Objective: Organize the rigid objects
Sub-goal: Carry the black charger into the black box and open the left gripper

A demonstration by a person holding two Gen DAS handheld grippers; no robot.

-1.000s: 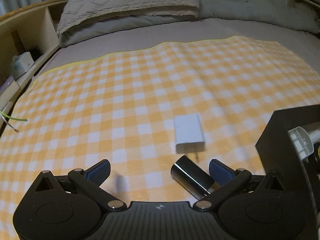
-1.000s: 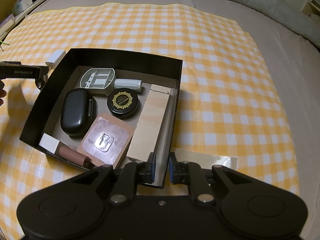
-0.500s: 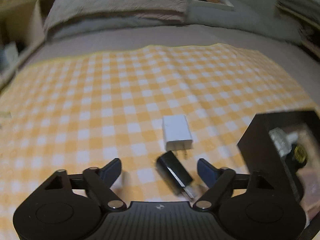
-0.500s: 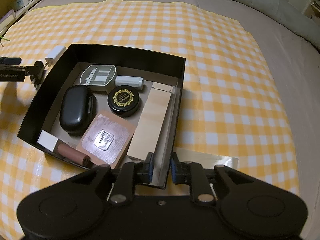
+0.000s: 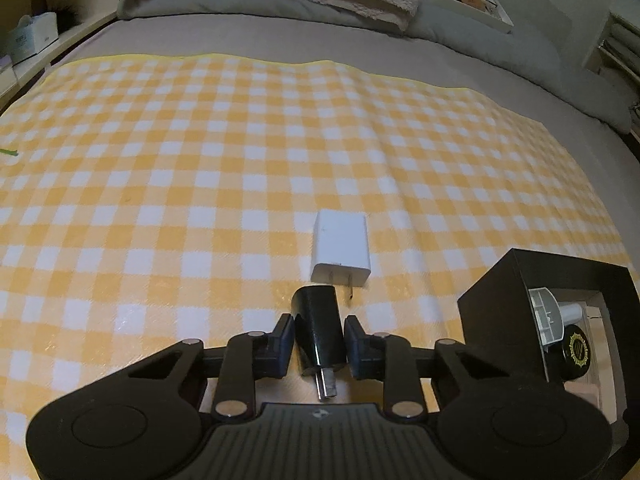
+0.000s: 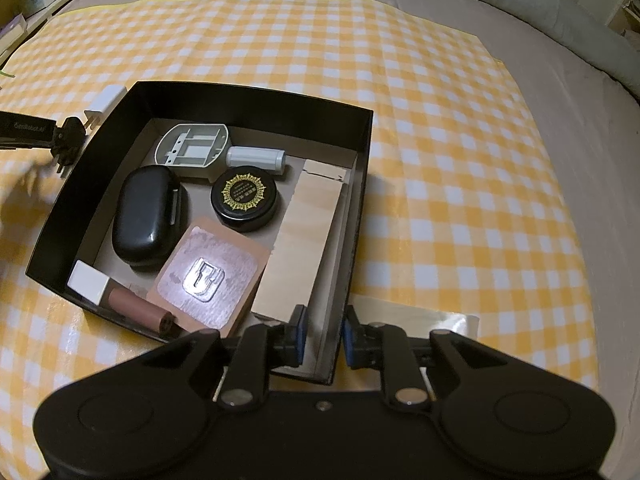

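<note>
Left wrist view: the left gripper [image 5: 319, 336], jaws just closed, pinches the black plug [image 5: 318, 328] over the checked cloth [image 5: 200, 168], prongs toward the camera. A white plug [image 5: 340, 247] lies just beyond.

Right wrist view: the right gripper [image 6: 323, 338] clamps the near wall of the black box [image 6: 248, 98] holding small items.

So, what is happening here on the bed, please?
A person with two handheld grippers is sorting small items into a black box on a yellow checked cloth. The left gripper has just closed on a black charger, prongs pointing back toward the camera. A white charger lies on the cloth just beyond it. The right gripper grips the near wall of the box. Inside already are a black case, a round tin and other things.
</note>
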